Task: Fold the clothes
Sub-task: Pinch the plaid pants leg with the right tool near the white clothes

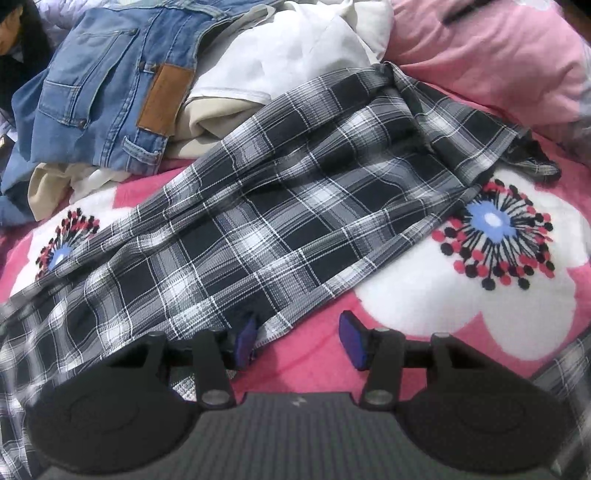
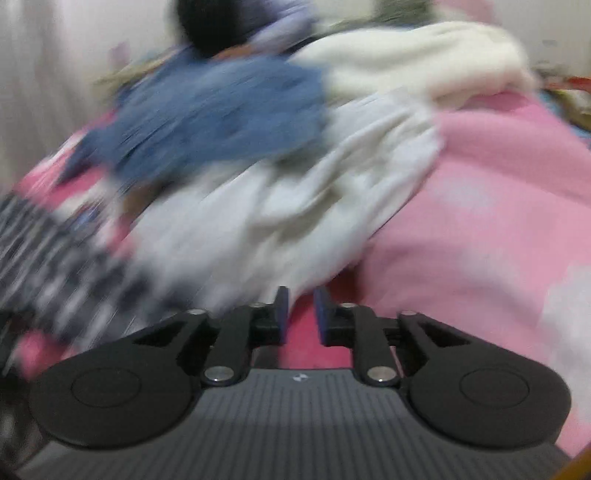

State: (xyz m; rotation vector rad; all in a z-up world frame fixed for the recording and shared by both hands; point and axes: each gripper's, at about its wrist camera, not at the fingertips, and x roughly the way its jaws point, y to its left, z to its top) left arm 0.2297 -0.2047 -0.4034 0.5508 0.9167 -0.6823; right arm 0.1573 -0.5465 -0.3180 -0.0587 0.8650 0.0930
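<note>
A black, grey and white plaid garment [image 1: 280, 206] lies spread in a long diagonal band on the pink flowered blanket [image 1: 461, 295]. My left gripper [image 1: 299, 341] is open just above the blanket at the plaid's near hem; its left pad [image 1: 245, 341] touches the hem, nothing is gripped. The right wrist view is motion-blurred. My right gripper [image 2: 300, 314] has a narrow gap between its pads, with nothing in it, over the pink blanket [image 2: 480, 221] beside a white garment [image 2: 277, 221]. The plaid shows blurred at the left of that view [image 2: 55, 258].
A pile of clothes sits at the back: blue jeans [image 1: 110, 92] with a brown leather patch, white and beige garments [image 1: 288, 55] under and beside them. A pink pillow [image 1: 498, 55] lies back right. A person's dark head [image 2: 221, 22] shows beyond the blurred jeans [image 2: 221, 114].
</note>
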